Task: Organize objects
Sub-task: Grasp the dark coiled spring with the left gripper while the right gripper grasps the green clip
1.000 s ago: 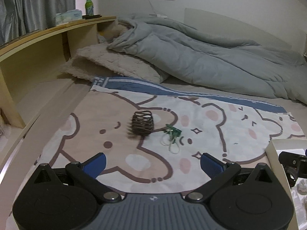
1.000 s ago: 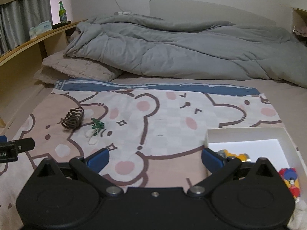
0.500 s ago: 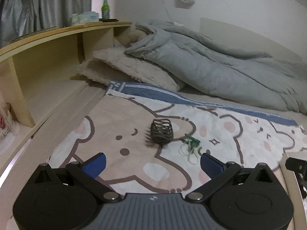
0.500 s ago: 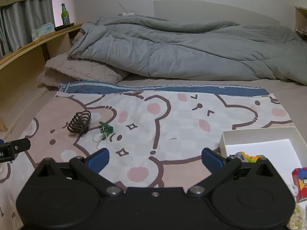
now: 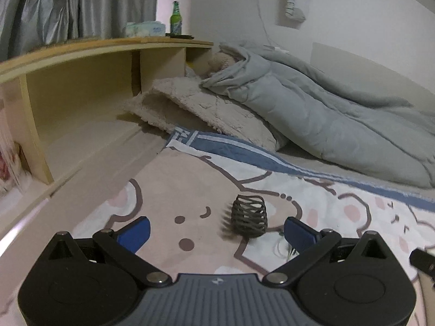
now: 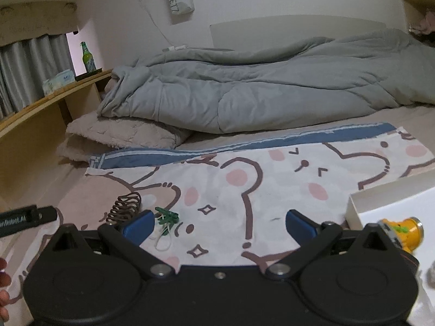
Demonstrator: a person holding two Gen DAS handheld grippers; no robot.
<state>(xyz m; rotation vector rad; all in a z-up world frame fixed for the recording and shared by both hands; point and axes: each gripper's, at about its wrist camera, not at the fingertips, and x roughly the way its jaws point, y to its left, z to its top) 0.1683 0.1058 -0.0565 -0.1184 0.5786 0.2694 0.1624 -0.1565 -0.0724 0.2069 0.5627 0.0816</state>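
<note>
The dark brown wire coil hair clip [image 5: 248, 216] lies on the cartoon-bear printed blanket [image 5: 190, 184] on the bed, straight ahead of the left hand-held gripper [image 5: 217, 229] and a little toward its right finger, its coiled axis upright in that view. The left hand-held gripper is the nearer one; its blue-tipped jaws stand wide apart, holding and touching nothing. The right hand-held gripper [image 6: 218, 224] is likewise spread and empty, with the white cardboard box [image 6: 380, 203] to its right, well apart from the clip.
</note>
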